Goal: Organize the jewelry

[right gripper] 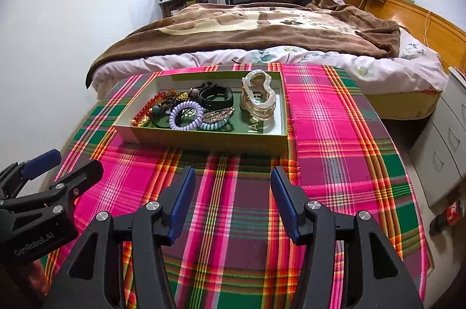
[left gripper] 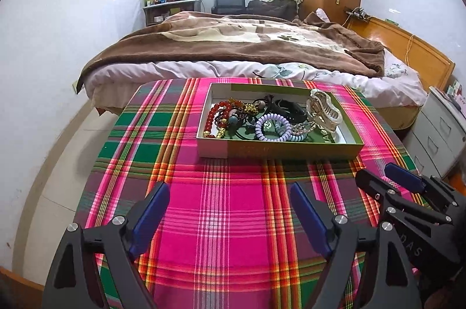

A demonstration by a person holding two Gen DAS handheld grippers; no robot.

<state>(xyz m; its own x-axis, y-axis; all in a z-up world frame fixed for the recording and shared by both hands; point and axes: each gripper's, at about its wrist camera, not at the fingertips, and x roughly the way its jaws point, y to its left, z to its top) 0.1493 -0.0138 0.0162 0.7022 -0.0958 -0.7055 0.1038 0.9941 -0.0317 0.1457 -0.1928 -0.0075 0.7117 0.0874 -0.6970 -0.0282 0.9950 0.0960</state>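
A shallow green-sided box [left gripper: 279,148] [right gripper: 204,140] sits on the plaid tablecloth [left gripper: 230,210], toward the far side. Inside lie a red bead bracelet [left gripper: 214,112] [right gripper: 148,105], a lilac spiral hair tie [left gripper: 272,125] [right gripper: 186,115], a black band [left gripper: 291,108] [right gripper: 215,97] and a cream and gold claw clip [left gripper: 323,110] [right gripper: 259,96], tangled with other small pieces. My left gripper [left gripper: 229,188] [right gripper: 76,160] hovers over the cloth in front of the box, open and empty. My right gripper [right gripper: 233,170] [left gripper: 375,170] is beside it on the right, also open and empty, short of the box.
Just beyond the table is a bed with a brown blanket [left gripper: 238,40]. A white drawer unit [right gripper: 448,140] stands close to the table's right edge, with a red bottle [right gripper: 448,215] on the floor below it. The floor drops away on the left.
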